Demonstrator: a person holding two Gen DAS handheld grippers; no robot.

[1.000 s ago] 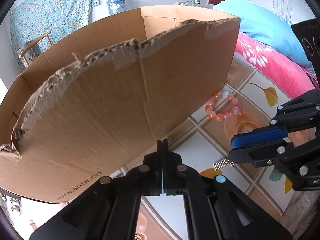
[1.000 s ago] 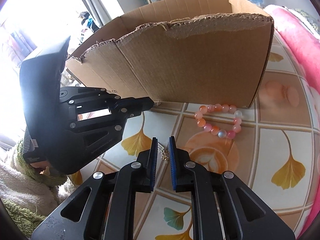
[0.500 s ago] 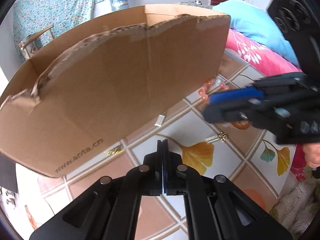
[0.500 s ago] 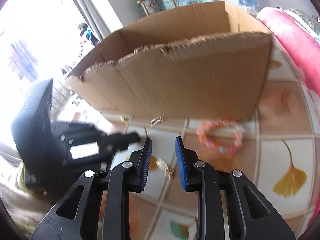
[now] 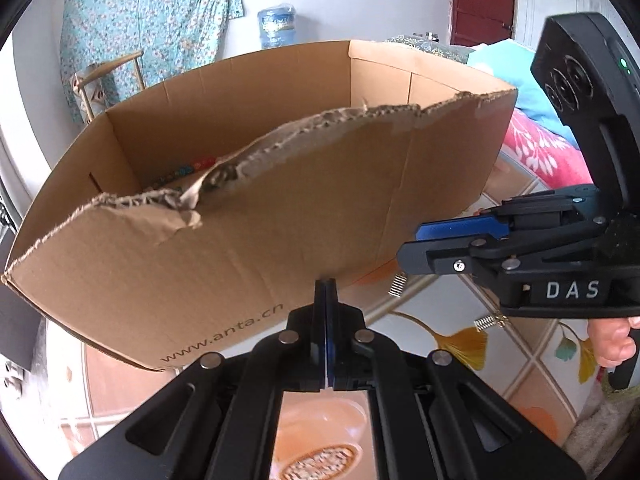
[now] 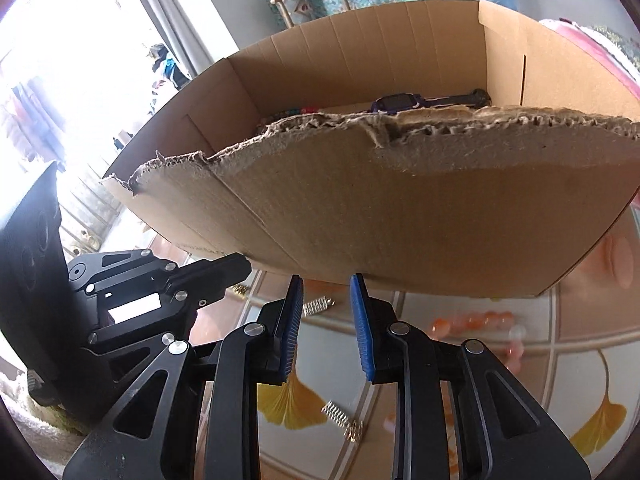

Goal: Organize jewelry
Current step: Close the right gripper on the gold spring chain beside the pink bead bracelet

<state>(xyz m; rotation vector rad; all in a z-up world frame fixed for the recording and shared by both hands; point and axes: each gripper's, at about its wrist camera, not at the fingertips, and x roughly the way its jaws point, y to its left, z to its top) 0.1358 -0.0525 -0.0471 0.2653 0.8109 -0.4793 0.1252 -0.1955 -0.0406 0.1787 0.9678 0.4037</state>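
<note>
Fingers first: on my right gripper (image 6: 326, 320) the blue pads (image 6: 291, 324) stand a little apart with nothing between them, so I read that hand as free. My left gripper (image 5: 326, 320) has its fingers pressed flat together, and I see nothing pinched there either. Both point steeply down at the tiled surface (image 6: 440, 320), right in front of the near wall of the cardboard box (image 6: 400, 220).

I judge the grippers sit low and close to the box because the small pieces lie along its foot. A little silver spring-like earring (image 6: 318, 306) rests on the tile just ahead of my right fingers, and a second one (image 6: 342, 416) with a gold clasp lies nearer, under the gripper body. A pink bead bracelet (image 6: 476, 324) lies off to the right, near the box wall, blurred in this view. These remain outside the box, so the sorting is not finished.

Inside the box I can make out a purple watch (image 6: 404, 103) and a strip of coloured beads (image 6: 296, 111) against the far wall; that looks like the collecting place. The torn near rim is low, which should make dropping things over it easy.
</note>
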